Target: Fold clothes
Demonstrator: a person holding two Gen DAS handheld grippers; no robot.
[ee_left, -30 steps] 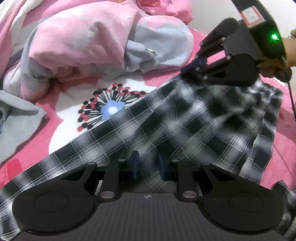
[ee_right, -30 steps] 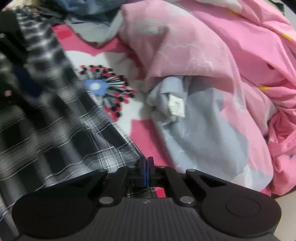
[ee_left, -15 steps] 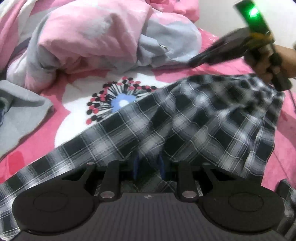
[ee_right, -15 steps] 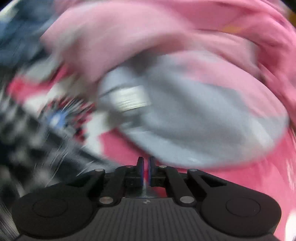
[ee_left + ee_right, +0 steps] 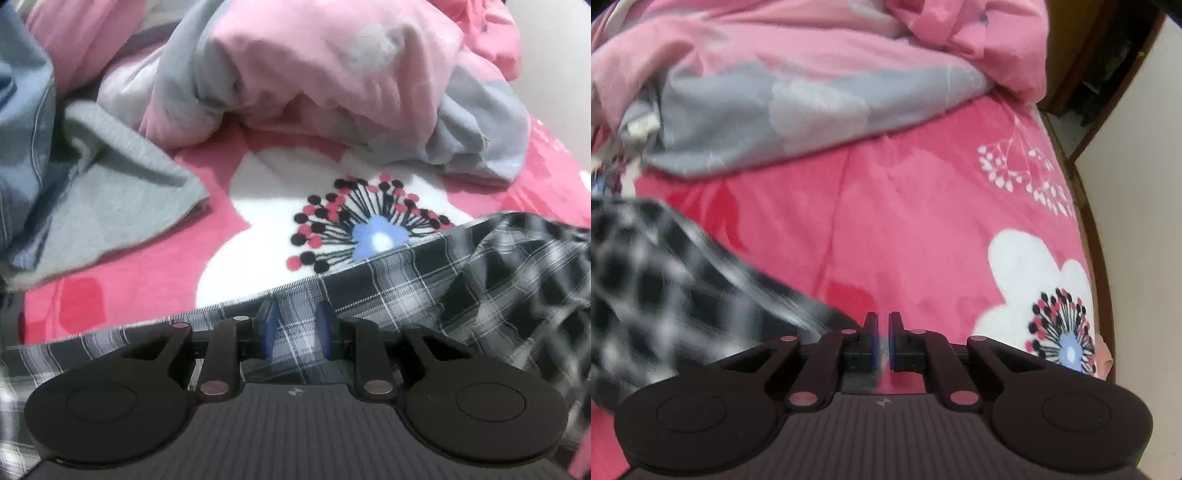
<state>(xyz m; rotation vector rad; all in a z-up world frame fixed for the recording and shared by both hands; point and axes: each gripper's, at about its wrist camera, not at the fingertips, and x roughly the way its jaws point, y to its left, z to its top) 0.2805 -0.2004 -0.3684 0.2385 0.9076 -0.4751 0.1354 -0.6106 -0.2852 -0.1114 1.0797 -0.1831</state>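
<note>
The plaid shirt (image 5: pixel 424 295) lies spread across the pink flowered bedspread (image 5: pixel 155 280), its long edge running along the near side of the bed, which looks like a garment laid flat so it can be folded. The left gripper (image 5: pixel 293 328) hangs low over that edge with its jaws parted; checked cloth shows in the gap between the blue pads (image 5: pixel 269 325), yet they do not look pressed onto it, so I judge it released, placed to take up the hem. The right gripper (image 5: pixel 881 341) stands off over bare bedspread, the jaws nearly together with a thin slit left and nothing caught in them; the shirt's blurred end (image 5: pixel 665 288) lies to its left, apart from the fingertips. The heaped pink and grey duvet (image 5: pixel 332 81) sits pushed toward the far side, and a grey garment (image 5: pixel 110 206) with blue denim (image 5: pixel 22 122) is bunched at the left, seemingly kept clear of the working patch.
</note>
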